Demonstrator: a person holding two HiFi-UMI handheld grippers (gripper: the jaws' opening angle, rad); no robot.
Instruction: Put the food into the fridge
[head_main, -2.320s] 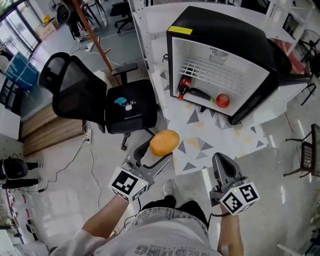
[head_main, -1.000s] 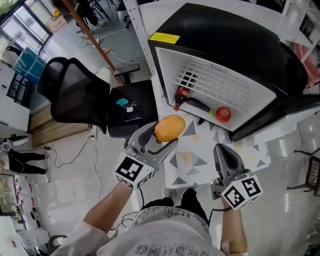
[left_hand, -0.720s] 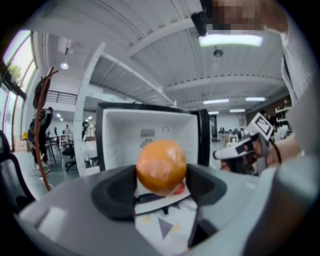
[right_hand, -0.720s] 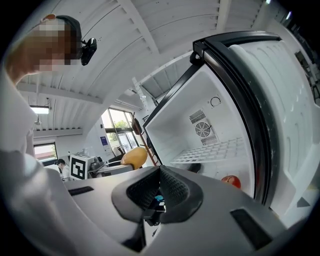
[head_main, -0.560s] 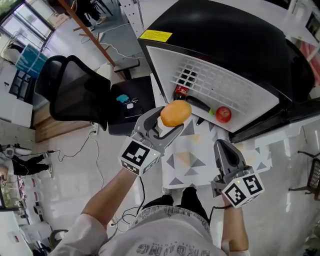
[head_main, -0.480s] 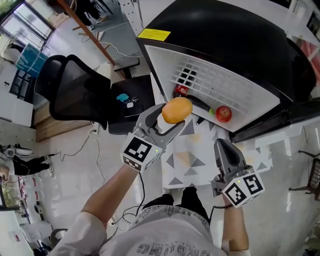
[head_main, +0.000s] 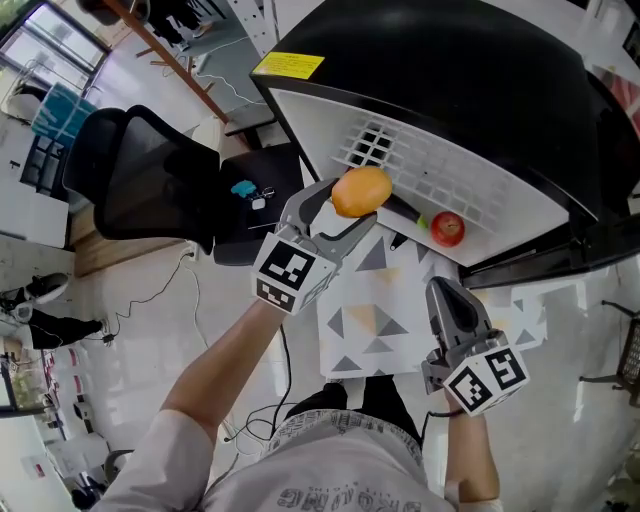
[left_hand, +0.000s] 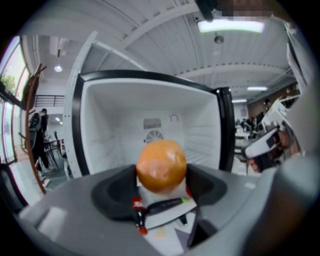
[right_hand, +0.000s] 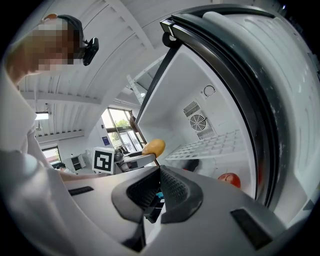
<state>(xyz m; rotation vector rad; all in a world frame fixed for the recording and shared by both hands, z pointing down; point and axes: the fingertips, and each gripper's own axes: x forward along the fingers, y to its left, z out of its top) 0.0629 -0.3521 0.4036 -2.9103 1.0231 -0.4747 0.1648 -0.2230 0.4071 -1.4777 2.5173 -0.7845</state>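
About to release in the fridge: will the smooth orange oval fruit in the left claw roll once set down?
Probably yes: the smooth orange oval fruit is rounded, with no flat side. Its glossy skin may slip in the left claw. It seems firm, undented in the grip.

A black mesh-backed office chair (head_main: 150, 185) stands on a pale, glossy floor (head_main: 130, 380), and a thin cable (head_main: 193, 300) trails across the floor beside it. A strip of wood flooring (head_main: 110, 250) lies next to the chair, and a slanting wooden pole (head_main: 175, 68) rises beyond it. The white ribbed ceiling (left_hand: 150, 45) carries a lit strip lamp (left_hand: 231, 25). Daylight comes through tall windows (left_hand: 7, 95).
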